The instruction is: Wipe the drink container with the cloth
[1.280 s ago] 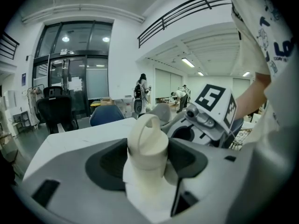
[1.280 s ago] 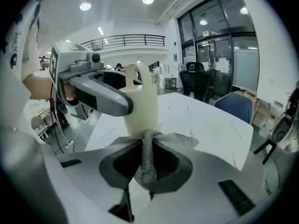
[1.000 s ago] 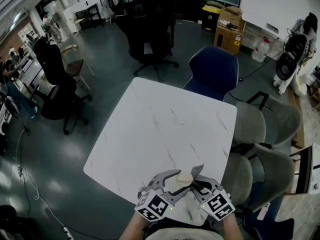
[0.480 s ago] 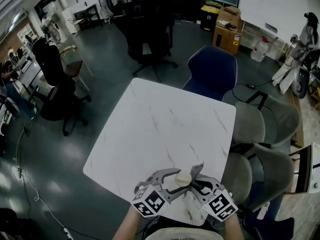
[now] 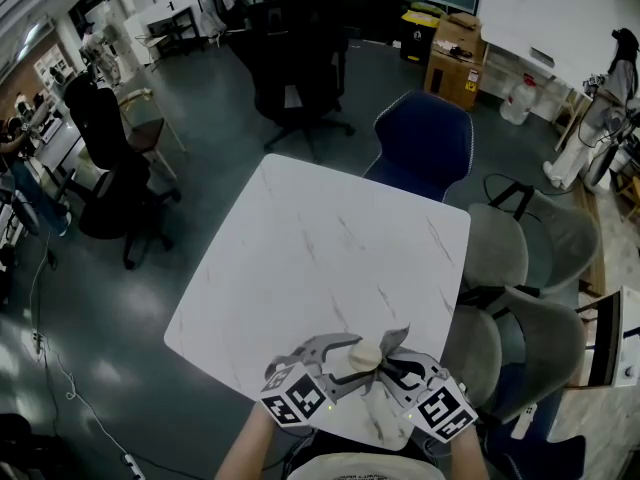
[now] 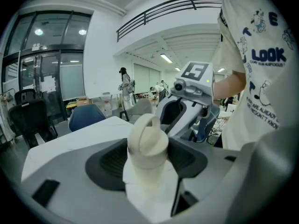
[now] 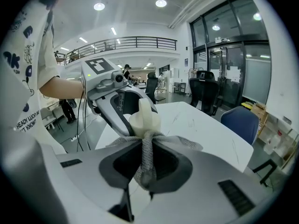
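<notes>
The head view looks steeply down over the near edge of the table (image 5: 300,258). Each gripper view sits close behind its jaws, facing the other; all three share the drink container (image 5: 366,354).

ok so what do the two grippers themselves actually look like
The left gripper and right gripper are both pale grey plastic shells with curved jaws that are dark and textured on the inside. Each carries a cube with black-and-white square markers. The person wears a white short-sleeved T-shirt with dark blue print.
</notes>
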Demonstrator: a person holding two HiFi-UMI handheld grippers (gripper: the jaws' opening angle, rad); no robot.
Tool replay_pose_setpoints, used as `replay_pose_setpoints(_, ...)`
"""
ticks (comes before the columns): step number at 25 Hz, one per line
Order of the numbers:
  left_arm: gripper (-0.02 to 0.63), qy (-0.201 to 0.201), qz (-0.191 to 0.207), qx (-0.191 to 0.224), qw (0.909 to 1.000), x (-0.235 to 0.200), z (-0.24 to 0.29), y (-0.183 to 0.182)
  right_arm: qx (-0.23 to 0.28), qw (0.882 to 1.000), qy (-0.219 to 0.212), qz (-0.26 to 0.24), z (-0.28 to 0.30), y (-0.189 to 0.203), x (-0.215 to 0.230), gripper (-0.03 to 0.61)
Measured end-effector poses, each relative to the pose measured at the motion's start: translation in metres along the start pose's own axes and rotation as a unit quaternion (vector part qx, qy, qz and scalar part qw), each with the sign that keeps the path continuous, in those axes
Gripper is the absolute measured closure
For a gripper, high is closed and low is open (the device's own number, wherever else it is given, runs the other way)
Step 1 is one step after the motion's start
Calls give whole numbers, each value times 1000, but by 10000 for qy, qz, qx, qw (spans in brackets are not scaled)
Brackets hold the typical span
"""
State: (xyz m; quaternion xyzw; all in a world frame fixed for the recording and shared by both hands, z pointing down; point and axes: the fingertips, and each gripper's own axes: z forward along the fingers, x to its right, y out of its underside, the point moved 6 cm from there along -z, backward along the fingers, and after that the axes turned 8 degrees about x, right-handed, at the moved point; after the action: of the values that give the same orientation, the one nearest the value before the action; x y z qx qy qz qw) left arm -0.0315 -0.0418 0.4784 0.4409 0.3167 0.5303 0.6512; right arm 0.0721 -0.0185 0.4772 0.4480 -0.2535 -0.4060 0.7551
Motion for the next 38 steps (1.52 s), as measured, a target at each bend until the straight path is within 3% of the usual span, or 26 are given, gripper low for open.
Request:
replay_pose_setpoints(9,350,535,213,13,9983,-6,-3,0,102,9999,-104,14,-3,-10,-1,522)
replay_pose_setpoints(17,350,716,307,65,9969,-7,-2,0,113,9998,-132,-22,-5,-11,-1,522)
replay_pose_setpoints(26,350,306,280,51,9991,-3,1,0,133,9999,-16,5,-5,-9,1,522)
replay_pose_setpoints(38,350,-540,-82,215,9983,4,-6,2,113,9998,78,133,2,3,2,522)
